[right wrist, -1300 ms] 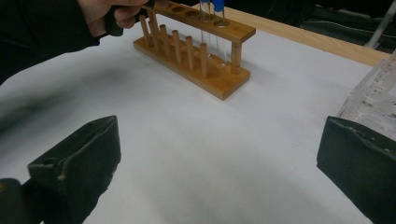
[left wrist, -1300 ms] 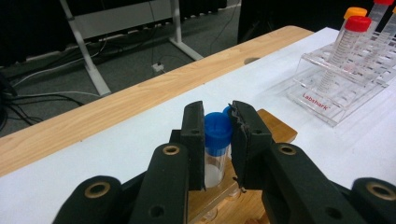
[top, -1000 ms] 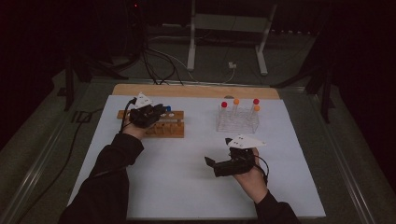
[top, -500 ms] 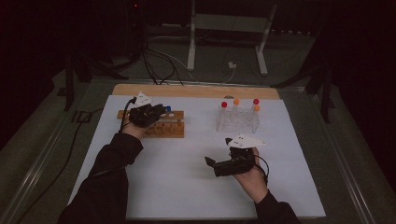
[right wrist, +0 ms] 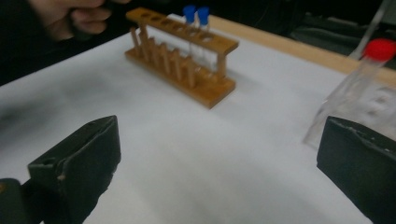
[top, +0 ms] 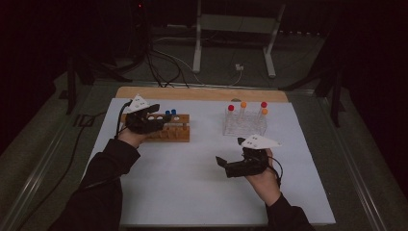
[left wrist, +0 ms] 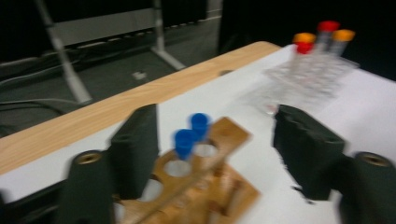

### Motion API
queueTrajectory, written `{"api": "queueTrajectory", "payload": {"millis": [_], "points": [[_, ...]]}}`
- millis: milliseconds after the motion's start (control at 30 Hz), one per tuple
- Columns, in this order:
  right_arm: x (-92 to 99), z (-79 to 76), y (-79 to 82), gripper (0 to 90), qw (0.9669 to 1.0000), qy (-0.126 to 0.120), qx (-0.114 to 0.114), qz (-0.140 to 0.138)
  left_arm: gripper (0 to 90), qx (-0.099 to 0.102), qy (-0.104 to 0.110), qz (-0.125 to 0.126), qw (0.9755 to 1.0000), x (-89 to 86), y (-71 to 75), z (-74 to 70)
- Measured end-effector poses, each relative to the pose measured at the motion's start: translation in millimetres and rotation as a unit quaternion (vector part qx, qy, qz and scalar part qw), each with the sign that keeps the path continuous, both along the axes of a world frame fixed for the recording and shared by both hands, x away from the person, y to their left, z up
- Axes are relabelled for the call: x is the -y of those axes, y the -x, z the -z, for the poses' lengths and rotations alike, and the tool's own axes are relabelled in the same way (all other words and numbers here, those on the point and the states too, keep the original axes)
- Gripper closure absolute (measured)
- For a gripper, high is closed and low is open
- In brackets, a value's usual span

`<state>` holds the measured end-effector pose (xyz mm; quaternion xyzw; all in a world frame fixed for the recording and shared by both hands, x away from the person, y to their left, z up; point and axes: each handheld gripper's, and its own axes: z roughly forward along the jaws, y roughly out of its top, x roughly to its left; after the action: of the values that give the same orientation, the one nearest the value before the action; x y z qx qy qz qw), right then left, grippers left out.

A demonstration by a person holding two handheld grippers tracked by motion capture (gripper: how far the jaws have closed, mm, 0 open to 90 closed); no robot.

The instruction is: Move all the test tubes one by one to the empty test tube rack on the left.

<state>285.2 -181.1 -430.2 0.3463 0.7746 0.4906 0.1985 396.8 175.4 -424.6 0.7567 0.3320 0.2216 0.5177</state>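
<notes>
A wooden tube rack (top: 177, 131) stands on the white mat at the left, with two blue-capped tubes (top: 171, 114) upright in its holes. My left gripper (top: 165, 121) hovers over the rack's left part. Its jaws have just been opening. In the left gripper view the blue-capped tubes (left wrist: 186, 141) stand in the rack (left wrist: 226, 135) between the spread jaws of my left gripper (left wrist: 215, 116), untouched by either pad. My right gripper (top: 222, 162) is low over the mat's middle, pointing left. It is wide open (right wrist: 222, 130) and holds nothing.
A clear plastic rack (top: 244, 125) with red- and orange-capped tubes stands at the back right; the clear rack (right wrist: 369, 93) is close to my right gripper's right jaw. A wooden board edge (top: 202, 93) runs behind the mat. Cables and a metal stand lie beyond.
My left gripper's jaws have parted over the wooden rack, and the hand has drawn slightly back and up. The right hand has stayed where it was.
</notes>
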Motion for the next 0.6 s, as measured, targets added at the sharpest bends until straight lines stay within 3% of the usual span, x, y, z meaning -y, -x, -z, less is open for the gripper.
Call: {"api": "queueTrajectory", "payload": {"millis": [233,300,600], "points": [[20.5,-20.7,-11.6,0.0,0.9996,-0.009,0.022,0.011,6.5,-0.015,0.007,0.045,0.9989,-3.5,33.7,-7.8],[27.4,-25.6,-15.9,0.0,0.9994,-0.01,0.026,0.019,1.8,-0.011,0.01,0.056,0.9983,-4.5,43.4,-7.0],[60.3,-31.2,-39.5,0.0,0.9971,0.004,0.032,0.069,1.8,-0.009,0.015,0.086,0.9962,-7.6,80.9,3.9]]}}
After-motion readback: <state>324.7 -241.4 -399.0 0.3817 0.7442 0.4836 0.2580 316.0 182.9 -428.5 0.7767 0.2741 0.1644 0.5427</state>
